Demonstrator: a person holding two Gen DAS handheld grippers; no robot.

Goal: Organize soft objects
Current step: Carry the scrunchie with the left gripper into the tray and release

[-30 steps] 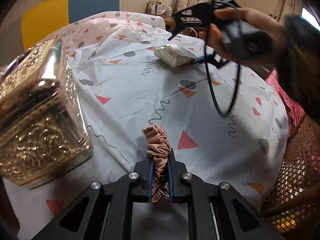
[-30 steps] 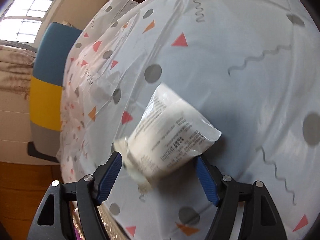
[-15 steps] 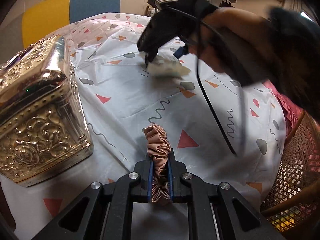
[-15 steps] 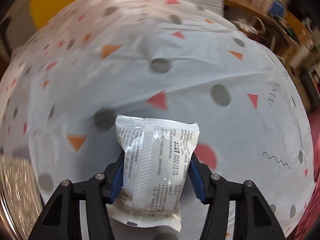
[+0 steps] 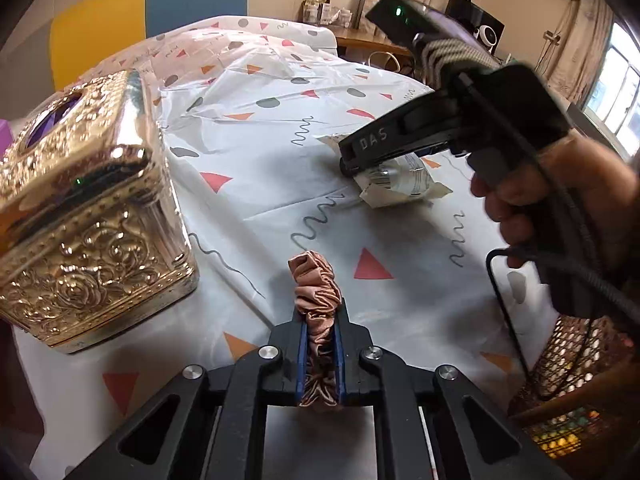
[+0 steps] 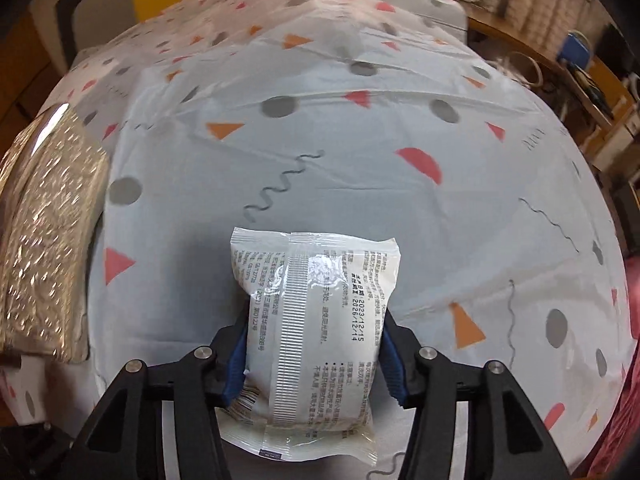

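My left gripper is shut on a pink-brown satin scrunchie, which sticks up between its blue pads just above the patterned tablecloth. My right gripper is shut on a white sealed packet with printed text, its front end over the cloth. In the left wrist view the right gripper shows at mid right with the packet under it, held by a hand.
A gold embossed tissue box stands on the left of the table, also at the left edge of the right wrist view. A woven basket is at the right. A blue and yellow chair stands behind the table.
The right gripper closed on the white packet and carried it nearer, toward the table's middle. The left gripper kept hold of the scrunchie and barely moved.
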